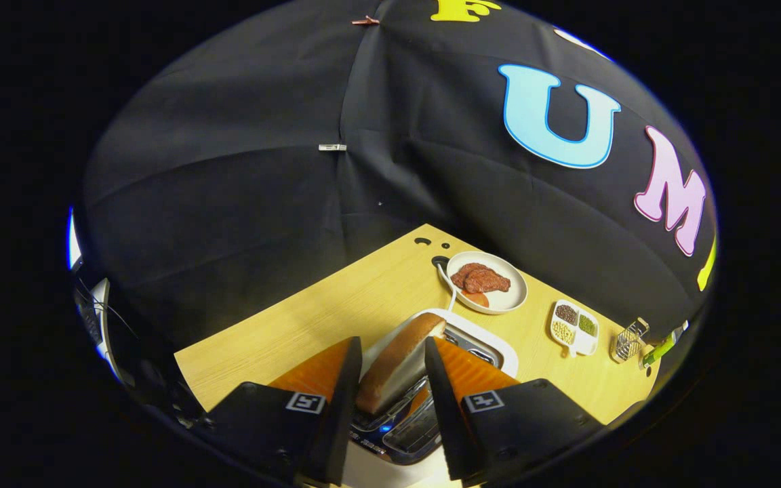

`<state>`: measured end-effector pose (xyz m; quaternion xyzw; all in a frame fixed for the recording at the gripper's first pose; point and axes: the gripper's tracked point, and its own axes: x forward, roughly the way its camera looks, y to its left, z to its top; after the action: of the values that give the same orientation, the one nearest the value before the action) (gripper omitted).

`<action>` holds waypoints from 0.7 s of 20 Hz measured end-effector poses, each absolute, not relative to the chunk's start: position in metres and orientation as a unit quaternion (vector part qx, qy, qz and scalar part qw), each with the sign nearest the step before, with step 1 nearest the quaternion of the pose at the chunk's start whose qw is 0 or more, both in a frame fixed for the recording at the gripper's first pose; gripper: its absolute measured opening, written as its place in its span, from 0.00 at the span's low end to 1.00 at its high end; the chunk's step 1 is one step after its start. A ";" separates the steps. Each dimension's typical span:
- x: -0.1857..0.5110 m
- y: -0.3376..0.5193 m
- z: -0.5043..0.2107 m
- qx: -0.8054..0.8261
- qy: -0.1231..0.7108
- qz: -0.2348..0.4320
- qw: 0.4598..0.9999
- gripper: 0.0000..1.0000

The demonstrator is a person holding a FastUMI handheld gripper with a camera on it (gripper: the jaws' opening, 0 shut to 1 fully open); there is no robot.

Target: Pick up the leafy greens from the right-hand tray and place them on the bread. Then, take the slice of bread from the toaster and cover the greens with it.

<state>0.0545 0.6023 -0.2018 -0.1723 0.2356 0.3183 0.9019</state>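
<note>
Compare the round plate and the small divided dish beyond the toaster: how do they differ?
The round plate is a single open oval-looking dish holding reddish-brown meat-like pieces; the divided dish is smaller, roughly rectangular, and split into compartments holding separate dark, green and pale grains. The plate lies nearer the toaster, the divided dish further out towards a wire rack. Both are white and rest flat on the wooden table.

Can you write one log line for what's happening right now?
stage: bread pickup | gripper: fingers either side of bread, grip unclear | bread: above toaster | greens: unseen
</note>
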 end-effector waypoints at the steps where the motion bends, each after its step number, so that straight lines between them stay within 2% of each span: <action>1: 0.055 0.600 -0.200 -0.168 0.241 0.314 0.903 0.51; 3: 0.054 0.599 -0.203 -0.144 0.261 0.311 0.902 0.34; 4: 0.055 0.596 -0.201 -0.131 0.268 0.304 0.905 0.32; 5: 0.054 0.593 -0.199 -0.112 0.273 0.308 0.904 0.19; 7: 0.053 0.596 -0.195 -0.101 0.279 0.326 0.898 0.14; 14: 0.054 0.584 -0.159 -0.056 0.269 0.339 0.900 0.14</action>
<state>0.0538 0.5840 -0.1594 -0.0558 0.2687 0.3388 0.8999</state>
